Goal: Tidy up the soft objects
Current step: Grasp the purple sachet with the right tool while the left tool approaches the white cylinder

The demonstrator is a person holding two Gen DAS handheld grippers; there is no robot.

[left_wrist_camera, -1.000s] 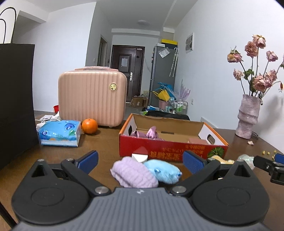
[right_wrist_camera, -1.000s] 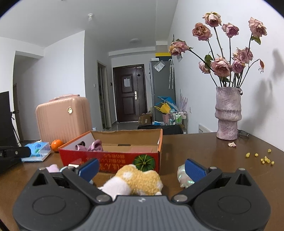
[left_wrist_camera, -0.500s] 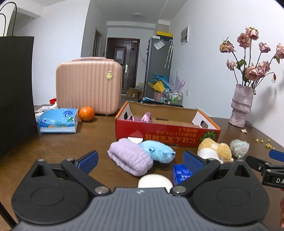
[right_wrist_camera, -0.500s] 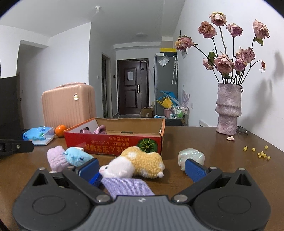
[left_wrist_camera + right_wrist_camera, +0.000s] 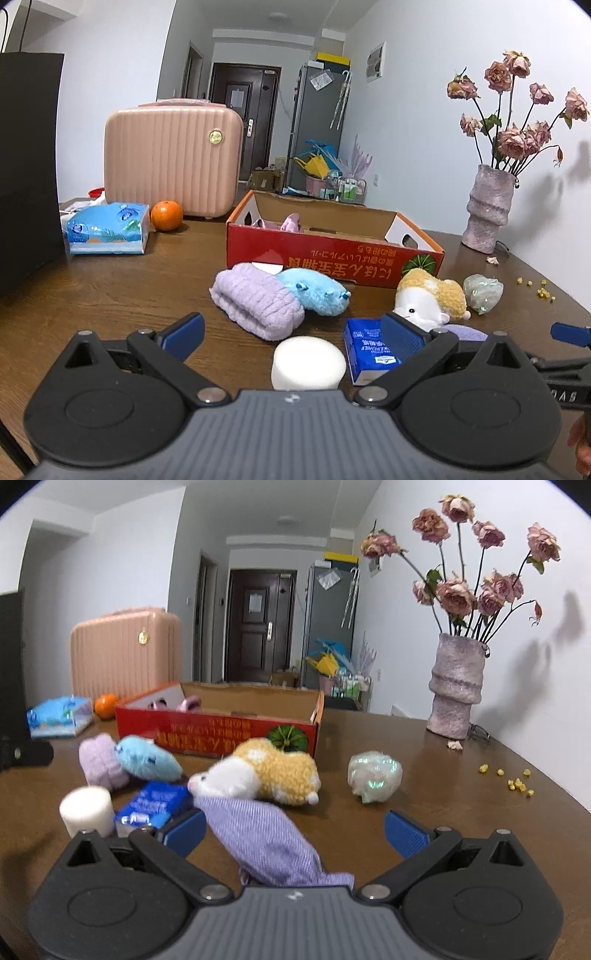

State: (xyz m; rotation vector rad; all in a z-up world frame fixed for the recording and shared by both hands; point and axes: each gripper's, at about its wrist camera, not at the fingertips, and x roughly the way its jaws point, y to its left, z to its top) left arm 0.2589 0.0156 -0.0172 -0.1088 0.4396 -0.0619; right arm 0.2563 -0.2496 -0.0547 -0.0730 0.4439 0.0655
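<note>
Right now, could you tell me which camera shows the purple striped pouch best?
The right wrist view: the purple striped pouch lies almost whole between the open right tongs, in front of the hamster plush. The left wrist view shows only a sliver of it, hidden behind the left tongs' finger.

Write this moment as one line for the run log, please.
left gripper: open, empty, white foam cylinder ahead | right gripper: open, purple cloth pouch between fingers | red box: mostly empty
</note>
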